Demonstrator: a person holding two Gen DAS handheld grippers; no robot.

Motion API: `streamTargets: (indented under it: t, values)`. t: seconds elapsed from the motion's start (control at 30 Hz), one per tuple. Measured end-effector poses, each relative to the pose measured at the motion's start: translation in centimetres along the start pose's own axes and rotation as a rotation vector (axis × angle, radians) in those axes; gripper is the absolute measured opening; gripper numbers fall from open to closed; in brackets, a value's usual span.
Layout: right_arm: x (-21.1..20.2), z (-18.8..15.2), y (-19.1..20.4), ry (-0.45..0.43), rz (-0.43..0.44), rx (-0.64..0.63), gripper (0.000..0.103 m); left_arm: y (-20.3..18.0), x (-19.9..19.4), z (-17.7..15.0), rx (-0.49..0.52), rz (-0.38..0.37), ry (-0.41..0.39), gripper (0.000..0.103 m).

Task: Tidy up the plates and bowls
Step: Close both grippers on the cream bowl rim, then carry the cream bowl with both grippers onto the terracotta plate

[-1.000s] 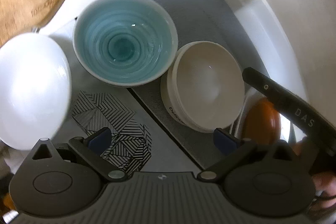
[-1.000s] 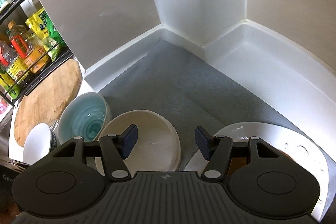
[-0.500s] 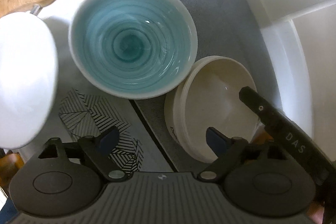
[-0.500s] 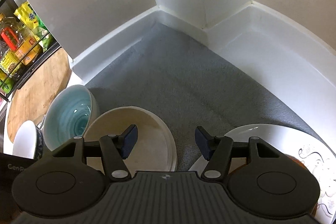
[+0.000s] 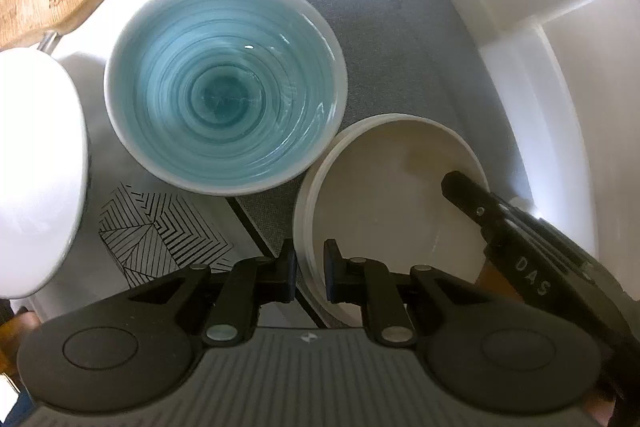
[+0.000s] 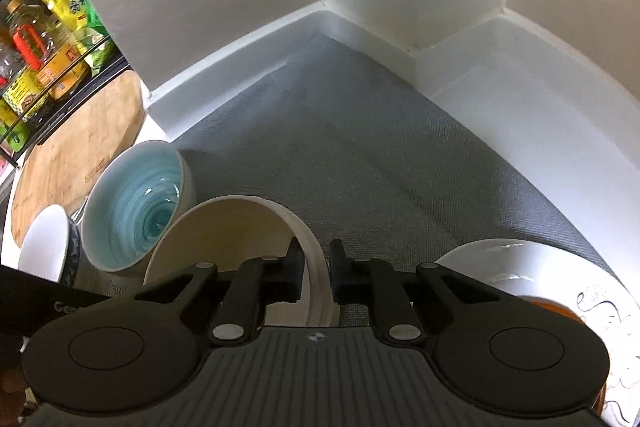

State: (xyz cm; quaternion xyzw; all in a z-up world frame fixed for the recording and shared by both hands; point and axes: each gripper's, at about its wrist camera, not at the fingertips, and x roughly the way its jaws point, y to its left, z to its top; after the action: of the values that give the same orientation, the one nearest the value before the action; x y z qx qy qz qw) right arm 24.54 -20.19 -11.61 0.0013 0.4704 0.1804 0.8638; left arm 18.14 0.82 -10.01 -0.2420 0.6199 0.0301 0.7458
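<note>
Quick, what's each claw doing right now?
Left claw: closed on the cream bowl rim.
Right claw: closed on the same bowl's rim.

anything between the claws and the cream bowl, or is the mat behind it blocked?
Nothing between them: both the left claw and the right claw are already shut on the rim of the cream bowl, on opposite sides. The blue bowl crowds its left; the grey mat behind looks bare.
</note>
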Motion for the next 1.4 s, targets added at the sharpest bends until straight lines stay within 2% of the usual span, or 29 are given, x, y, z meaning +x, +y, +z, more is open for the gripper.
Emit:
streamTargets:
  t: [0.33, 0.57, 0.73, 1.03, 1.17, 1.4]
  values:
    - [-2.8, -0.3, 0.3, -0.062, -0.005, 0.024, 0.015, -0.4, -2.3, -0.8, 0.050, -0.031, -0.016, 0.015]
    - [-5.8, -1.1, 0.1, -0.130, -0.025, 0.071, 0.014, -1.9, -4.4, -1.5, 0.157, -0.065, -0.030, 0.015]
    - [-8.5, -2.3, -0.6, -0.170, -0.063, 0.106, 0.014, -4.1, -4.7, -1.9, 0.237, -0.100, -0.001, 0.015]
    - [-12.0, -6.0, -3.9, -0.209, -0.171, 0.244, 0.014, -9.6, -3.4, -3.1, 0.406, -0.124, 0.054, 0.016]
    - [-12.6, -7.7, -5.6, -0.214, -0.214, 0.324, 0.014, -12.1, -2.1, -3.7, 0.492, -0.115, 0.071, 0.016]
    - [-12.8, -9.6, -8.1, -0.221, -0.261, 0.450, 0.014, -15.4, 0.0, -3.6, 0.588, -0.107, 0.091, 0.016]
